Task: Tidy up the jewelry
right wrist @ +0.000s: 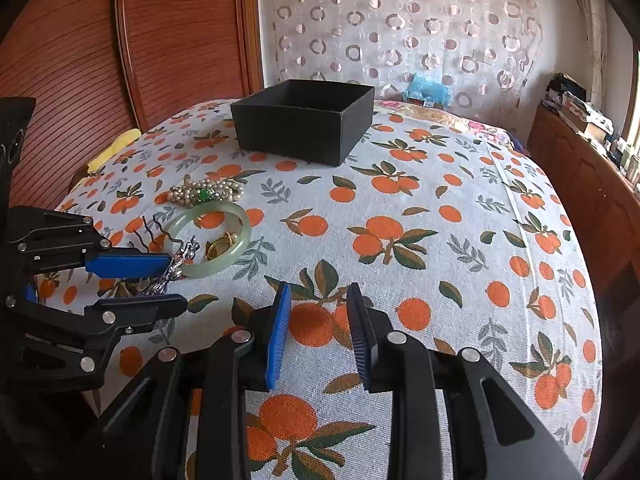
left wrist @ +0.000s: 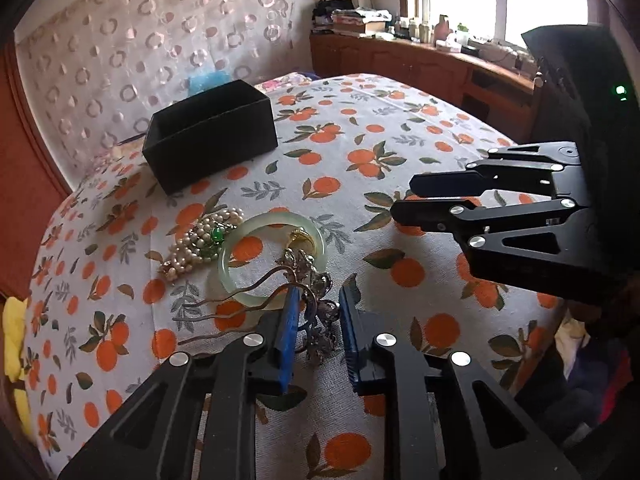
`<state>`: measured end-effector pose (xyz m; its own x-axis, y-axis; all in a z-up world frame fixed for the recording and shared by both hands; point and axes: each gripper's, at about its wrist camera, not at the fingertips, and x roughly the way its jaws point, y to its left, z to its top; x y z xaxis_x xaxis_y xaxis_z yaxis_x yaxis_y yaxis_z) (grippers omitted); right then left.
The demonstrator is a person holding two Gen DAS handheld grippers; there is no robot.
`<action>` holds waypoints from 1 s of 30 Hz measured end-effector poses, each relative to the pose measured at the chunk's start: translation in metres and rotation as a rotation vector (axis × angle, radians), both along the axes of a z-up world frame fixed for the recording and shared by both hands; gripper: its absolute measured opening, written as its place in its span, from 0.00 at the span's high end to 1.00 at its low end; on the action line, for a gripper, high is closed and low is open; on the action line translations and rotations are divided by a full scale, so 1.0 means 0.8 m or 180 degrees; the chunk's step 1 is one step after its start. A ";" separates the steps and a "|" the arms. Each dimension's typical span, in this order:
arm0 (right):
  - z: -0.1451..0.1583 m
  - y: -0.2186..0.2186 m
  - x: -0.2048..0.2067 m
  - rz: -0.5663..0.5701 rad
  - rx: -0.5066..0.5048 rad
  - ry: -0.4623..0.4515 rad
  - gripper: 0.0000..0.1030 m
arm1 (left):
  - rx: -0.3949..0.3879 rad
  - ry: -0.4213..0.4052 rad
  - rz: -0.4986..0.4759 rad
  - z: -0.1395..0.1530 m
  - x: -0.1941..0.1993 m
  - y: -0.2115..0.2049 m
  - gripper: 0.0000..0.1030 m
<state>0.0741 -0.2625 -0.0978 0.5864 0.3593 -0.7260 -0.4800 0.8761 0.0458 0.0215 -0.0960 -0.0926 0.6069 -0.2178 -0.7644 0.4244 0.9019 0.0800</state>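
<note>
1. The left gripper (left wrist: 316, 320), low in the left wrist view, has its jaws around the silver hairpin (left wrist: 320, 312); whether the pads press it I cannot tell.
2. The right gripper (right wrist: 320, 320) is open and holds nothing.
3. Only the right wrist view shows the gold ring (right wrist: 222, 245) clearly inside the jade bangle (right wrist: 212, 236); the black box (right wrist: 304, 120) stands at upper centre.

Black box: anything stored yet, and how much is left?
Nothing looks stored: the black box shows no jewelry inside. In hand: the left gripper straddles the silver hairpin; grip unconfirmed. Left: pearl necklace, green bangle, gold ring. The right gripper is empty.
</note>
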 end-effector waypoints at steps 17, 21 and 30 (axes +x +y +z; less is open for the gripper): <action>0.011 0.033 0.001 0.0206 0.0058 0.0011 0.68 | -0.0569 -0.0399 0.0381 0.063 -0.015 0.087 0.91; 0.012 0.050 0.004 0.0325 0.0082 0.0035 0.47 | -0.0633 -0.0446 0.0461 0.069 -0.013 0.104 0.92; 0.004 0.104 0.018 0.0651 -0.0017 0.0169 0.31 | -0.0699 -0.0504 0.0590 0.074 -0.007 0.124 0.92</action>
<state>0.0886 -0.1795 -0.0944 0.4624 0.4631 -0.7561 -0.6449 0.7609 0.0716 0.0163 0.0033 -0.0338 0.7591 -0.2416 -0.6044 0.2491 0.9657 -0.0731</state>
